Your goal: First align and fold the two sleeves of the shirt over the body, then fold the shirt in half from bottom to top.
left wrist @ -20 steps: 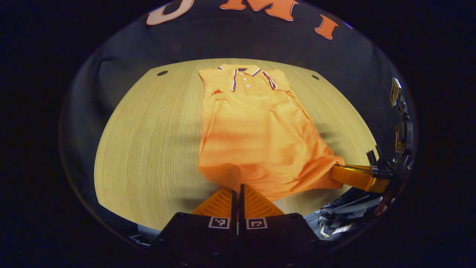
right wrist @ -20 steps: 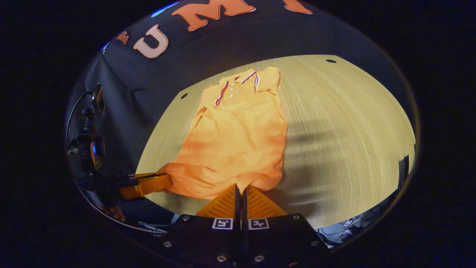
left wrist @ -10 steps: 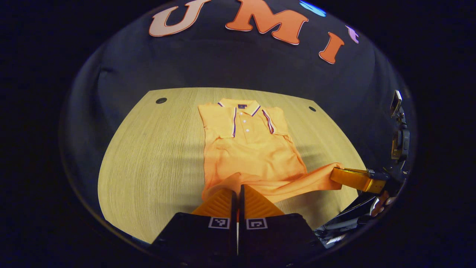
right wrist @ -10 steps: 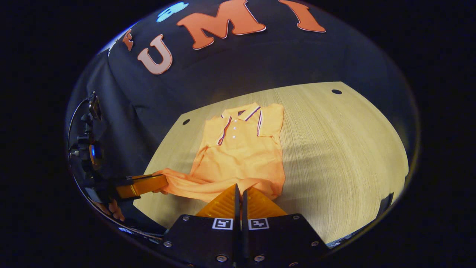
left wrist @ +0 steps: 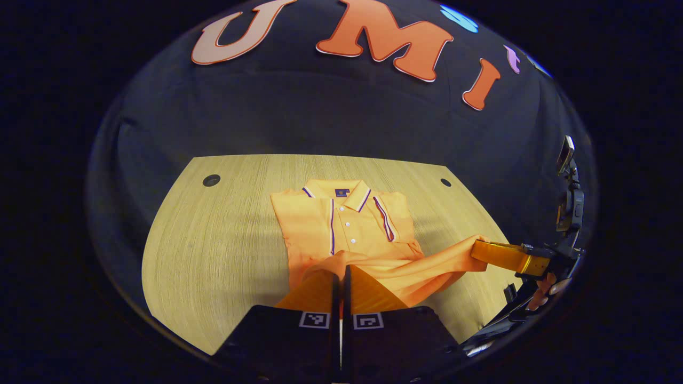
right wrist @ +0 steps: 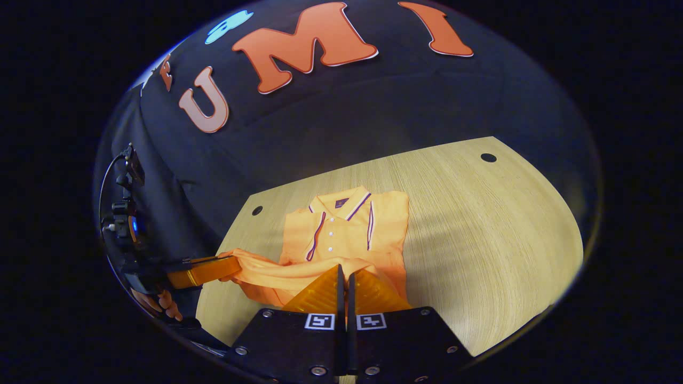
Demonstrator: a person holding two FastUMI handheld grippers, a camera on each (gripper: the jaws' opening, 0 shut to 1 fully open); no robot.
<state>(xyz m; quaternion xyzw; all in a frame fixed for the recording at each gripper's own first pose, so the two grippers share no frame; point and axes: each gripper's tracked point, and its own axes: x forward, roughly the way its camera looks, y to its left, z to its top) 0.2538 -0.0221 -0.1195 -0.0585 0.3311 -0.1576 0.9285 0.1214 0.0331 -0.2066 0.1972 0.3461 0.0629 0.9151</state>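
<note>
Orange polo shirt [left wrist: 347,224] lies face up on a light wooden table [left wrist: 213,240], collar [left wrist: 336,193] toward the far edge and the black cloth wall [left wrist: 320,117]. Both sleeves sit folded in over the chest. The collar carries dark and white trim; a row of small white buttons [left wrist: 347,226] runs down the placket.

Left gripper [left wrist: 341,274]: fingers pressed together with almost no gap, the bottom hem [left wrist: 373,261] of the shirt pinched between them at its own corner. In the right gripper view the same gripper [right wrist: 224,265] appears at the left, with a corner of fabric clamped at its tip and a hand [right wrist: 160,305] on the handle below.

Right gripper [right wrist: 344,277]: fingers likewise closed narrow on the hem, cloth bunching just ahead of the tips. In the left gripper view it [left wrist: 477,248] shows at the right, with the hem corner caught at its tip and fingers of a hand [left wrist: 541,290] wrapped round the grip.

The hem is raised off the table and stretched in a sagging band between the two grippers, above the lower body of the shirt. The upper body and collar lie flat on the wood.

Two small dark holes in the tabletop, one near each far corner [left wrist: 211,180] [left wrist: 445,182].
</note>
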